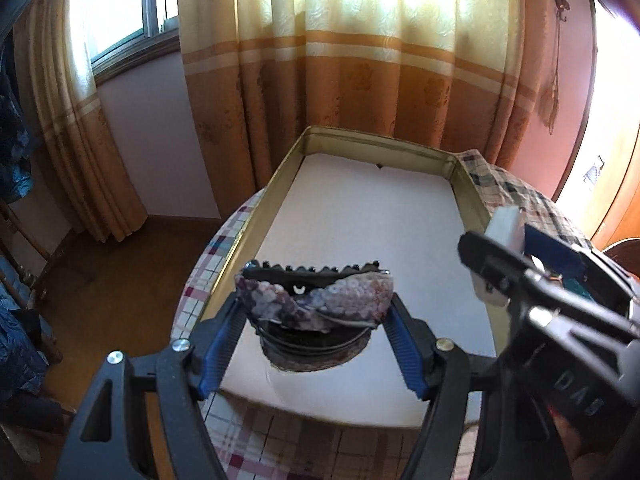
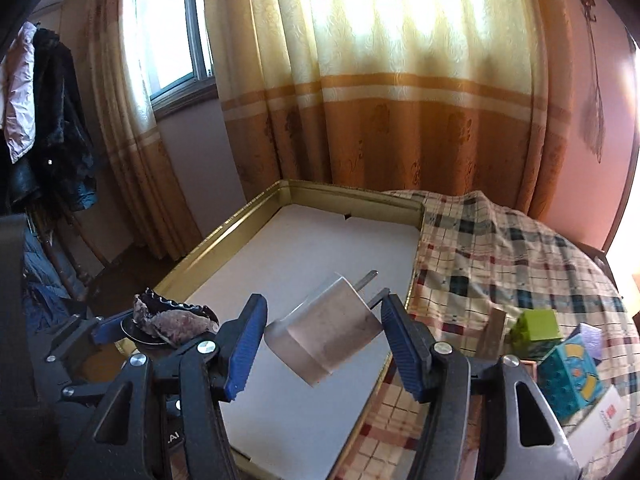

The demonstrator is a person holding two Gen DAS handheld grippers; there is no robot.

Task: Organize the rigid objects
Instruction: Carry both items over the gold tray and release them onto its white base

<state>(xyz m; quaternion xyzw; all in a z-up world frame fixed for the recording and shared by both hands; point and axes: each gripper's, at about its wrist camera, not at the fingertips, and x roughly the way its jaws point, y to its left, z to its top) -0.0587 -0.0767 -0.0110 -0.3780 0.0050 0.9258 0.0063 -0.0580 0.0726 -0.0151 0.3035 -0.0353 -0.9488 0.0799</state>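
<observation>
My left gripper is shut on a black toothed hair clip covered in purple-grey sequined fabric, and holds it over the near end of a gold-rimmed tray with a white lining. In the right wrist view the hair clip and the left gripper sit at the tray's left rim. My right gripper is shut on a white plug charger, its two prongs pointing away, above the tray's right half. The left wrist view shows the right gripper and the charger at right.
The tray lies on a round table under a checked cloth. A green block, a blue patterned cube and a white box stand right of the tray. Curtains hang behind, and coats hang at far left.
</observation>
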